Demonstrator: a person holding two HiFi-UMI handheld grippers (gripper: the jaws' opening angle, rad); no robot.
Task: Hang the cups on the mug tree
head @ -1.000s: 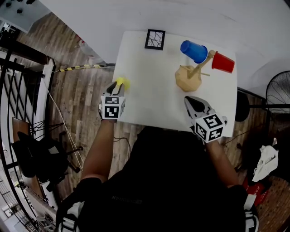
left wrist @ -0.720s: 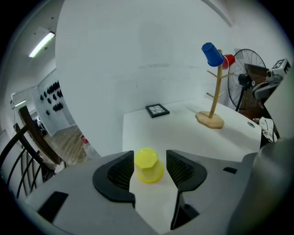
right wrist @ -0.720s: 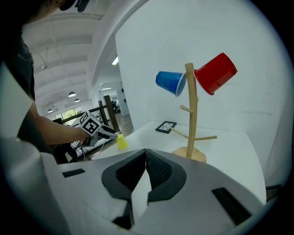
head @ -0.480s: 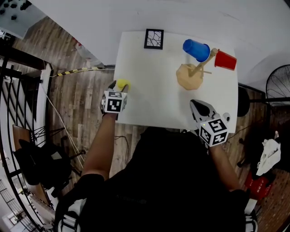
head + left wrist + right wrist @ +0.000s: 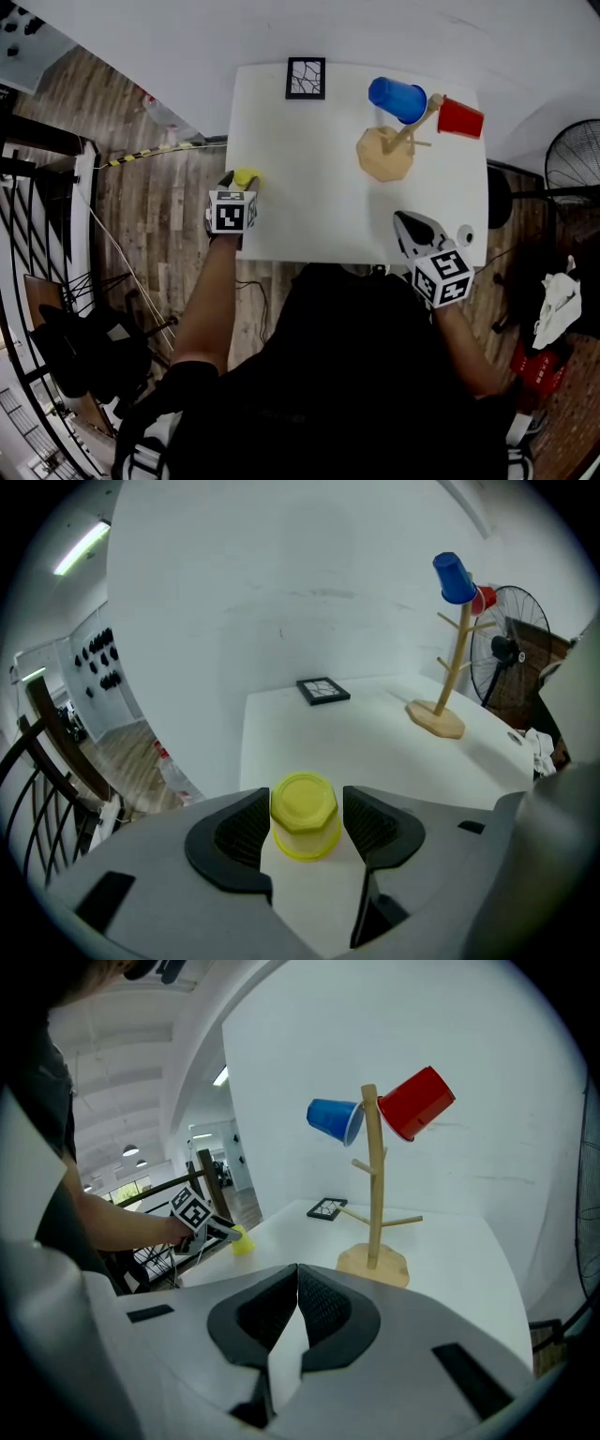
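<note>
- The left gripper [image 5: 307,823] has its jaws wide apart, having just been opening, with a small yellow plastic cup [image 5: 303,806] between them, upside down near the edge of the white table [image 5: 394,752].
- The right gripper [image 5: 298,1297] has its jaws together and empty.
- The wooden mug tree [image 5: 373,1194] carries 2 cups, a blue plastic cup [image 5: 335,1119] and a red plastic cup [image 5: 415,1102].

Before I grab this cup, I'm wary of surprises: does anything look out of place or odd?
Nothing spilled or damaged. The yellow cup stands upside down near the table's left edge, between the jaws of the left gripper, which have just been opening. Nothing else stands out.
</note>
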